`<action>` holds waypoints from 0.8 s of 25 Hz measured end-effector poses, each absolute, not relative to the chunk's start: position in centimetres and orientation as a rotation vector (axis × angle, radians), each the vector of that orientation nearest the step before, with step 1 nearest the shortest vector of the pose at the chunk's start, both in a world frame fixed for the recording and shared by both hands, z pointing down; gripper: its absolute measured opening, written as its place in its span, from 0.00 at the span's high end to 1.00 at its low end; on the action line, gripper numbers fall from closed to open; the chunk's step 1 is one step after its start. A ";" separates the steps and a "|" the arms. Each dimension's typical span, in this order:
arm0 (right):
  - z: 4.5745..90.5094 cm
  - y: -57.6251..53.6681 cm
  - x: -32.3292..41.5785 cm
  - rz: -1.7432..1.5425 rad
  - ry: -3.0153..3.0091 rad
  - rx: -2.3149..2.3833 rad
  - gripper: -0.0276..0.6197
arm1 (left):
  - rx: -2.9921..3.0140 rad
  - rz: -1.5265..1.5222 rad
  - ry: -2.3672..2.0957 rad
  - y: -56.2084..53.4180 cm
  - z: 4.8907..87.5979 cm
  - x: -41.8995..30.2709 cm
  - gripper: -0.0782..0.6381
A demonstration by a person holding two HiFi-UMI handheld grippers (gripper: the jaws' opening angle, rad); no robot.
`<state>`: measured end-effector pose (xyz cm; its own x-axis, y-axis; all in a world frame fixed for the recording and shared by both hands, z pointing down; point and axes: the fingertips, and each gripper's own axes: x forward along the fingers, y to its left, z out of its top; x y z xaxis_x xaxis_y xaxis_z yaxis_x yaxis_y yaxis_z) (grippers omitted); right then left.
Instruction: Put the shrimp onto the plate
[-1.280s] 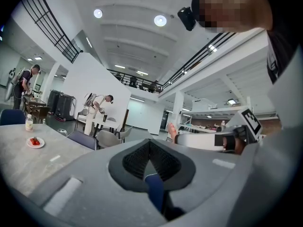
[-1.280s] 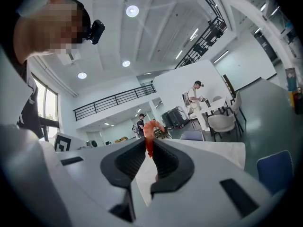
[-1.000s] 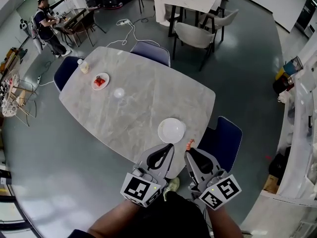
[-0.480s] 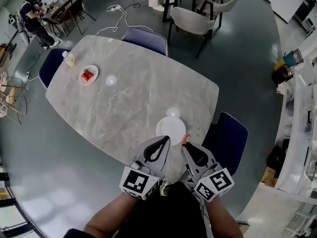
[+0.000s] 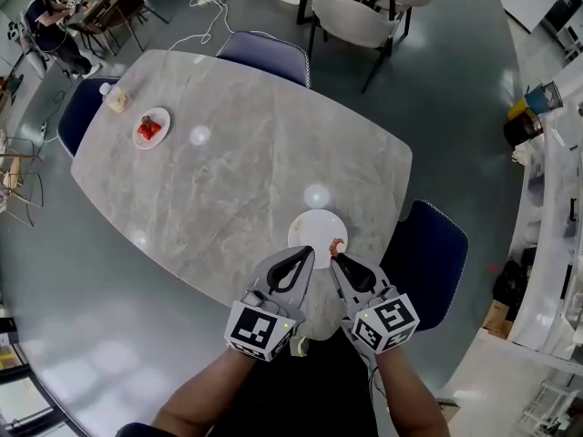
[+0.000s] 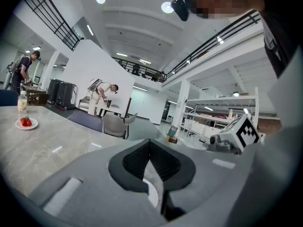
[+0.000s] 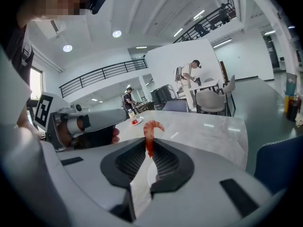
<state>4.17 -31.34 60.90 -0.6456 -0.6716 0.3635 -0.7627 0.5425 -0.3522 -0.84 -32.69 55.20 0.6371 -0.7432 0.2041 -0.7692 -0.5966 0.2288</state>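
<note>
Shrimp (image 5: 338, 245) now over plate (image 5: 310, 230), seemingly tight in right gripper (image 5: 339, 260) jaws

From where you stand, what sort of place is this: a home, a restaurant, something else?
Probably a big open hall, part canteen and part workspace. It has a marble dining table ringed by chairs, a railed upper gallery, and storage shelving.

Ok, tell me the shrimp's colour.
Shrimp: orange-pink, redder at the gripped end; best in right gripper view.
</note>
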 end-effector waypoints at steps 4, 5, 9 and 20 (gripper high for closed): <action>64.2 -31.8 4.0 0.738 -2.536 1.183 0.88 | 2.562 0.141 -1.214 -33.1 56.9 -1.0 0.88; 64.9 -32.0 4.0 0.741 -2.523 1.173 0.88 | 2.560 0.143 -1.214 -33.2 57.2 -1.1 0.88; 67.4 -32.5 3.9 0.748 -2.466 1.130 0.88 | 2.558 0.156 -1.214 -33.4 58.1 -1.1 0.88; 73.1 -33.1 3.8 0.779 -2.291 1.065 0.88 | 2.539 0.189 -1.212 -34.0 59.9 -1.5 0.88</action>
